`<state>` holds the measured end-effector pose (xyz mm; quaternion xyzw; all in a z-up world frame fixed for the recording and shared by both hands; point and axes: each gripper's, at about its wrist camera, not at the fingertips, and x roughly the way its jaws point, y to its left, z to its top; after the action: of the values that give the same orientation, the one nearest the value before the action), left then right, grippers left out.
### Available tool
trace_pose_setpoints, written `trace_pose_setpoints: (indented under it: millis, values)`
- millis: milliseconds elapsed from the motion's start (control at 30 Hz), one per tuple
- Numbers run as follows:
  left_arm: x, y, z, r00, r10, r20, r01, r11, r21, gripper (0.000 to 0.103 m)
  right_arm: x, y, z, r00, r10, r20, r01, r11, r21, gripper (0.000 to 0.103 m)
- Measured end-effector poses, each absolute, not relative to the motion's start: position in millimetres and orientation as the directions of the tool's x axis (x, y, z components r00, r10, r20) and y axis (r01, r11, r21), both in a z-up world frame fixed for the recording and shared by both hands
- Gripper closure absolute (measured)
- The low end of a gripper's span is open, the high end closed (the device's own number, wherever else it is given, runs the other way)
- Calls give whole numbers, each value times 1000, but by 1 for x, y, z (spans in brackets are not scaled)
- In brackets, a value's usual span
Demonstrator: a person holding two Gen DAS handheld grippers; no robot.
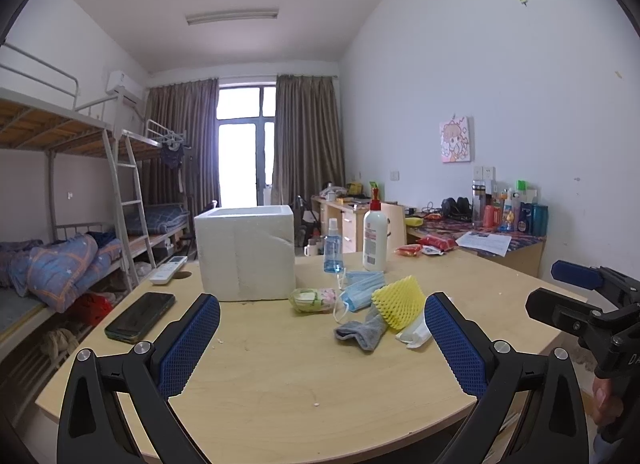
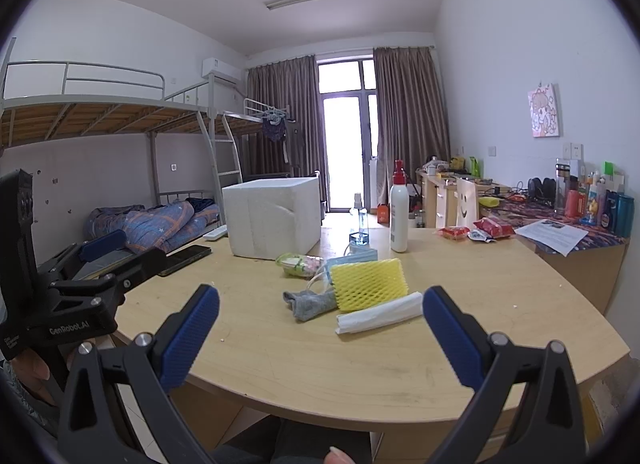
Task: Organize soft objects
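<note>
**Both grippers spread wide before the soft pile on the table**

The curved wooden table [image 1: 280,364] carries everything. Its biggest load is the white foam box [image 1: 246,252], open-topped, used here as the landmark. Just right of the box stand a white lotion bottle [image 1: 375,234] and a blue spray bottle [image 1: 333,246]. Left of the box lie a dark phone [image 1: 141,316] and, farther back, a white remote [image 1: 168,270].

The soft things cluster in front of the box and to its right: a yellow foam net [image 2: 368,278] leaning over blue face masks [image 1: 360,288], a white folded wrap [image 2: 380,318] touching the net's near edge, a grey sock [image 2: 308,304] beside it, and a small clear pouch [image 1: 312,299] nearest the box.

The left gripper [image 1: 322,344] and the right gripper [image 2: 320,338] hover at the table's near edge, jaws released and holding nothing.
</note>
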<state>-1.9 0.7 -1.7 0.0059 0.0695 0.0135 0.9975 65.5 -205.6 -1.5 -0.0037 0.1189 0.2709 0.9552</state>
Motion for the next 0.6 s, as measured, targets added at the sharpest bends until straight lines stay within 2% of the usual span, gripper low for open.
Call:
trace_pose_setpoints:
  millis: [133, 600]
  values:
    - [-5, 0, -2, 992, 39, -124, -37, 999, 17, 1, 64, -205, -2, 825, 517, -229, -519, 853, 53, 0]
    - [0, 3, -2, 988, 24, -151, -24, 1000, 4, 1, 64, -202, -3, 826, 515, -230, -518, 854, 51, 0]
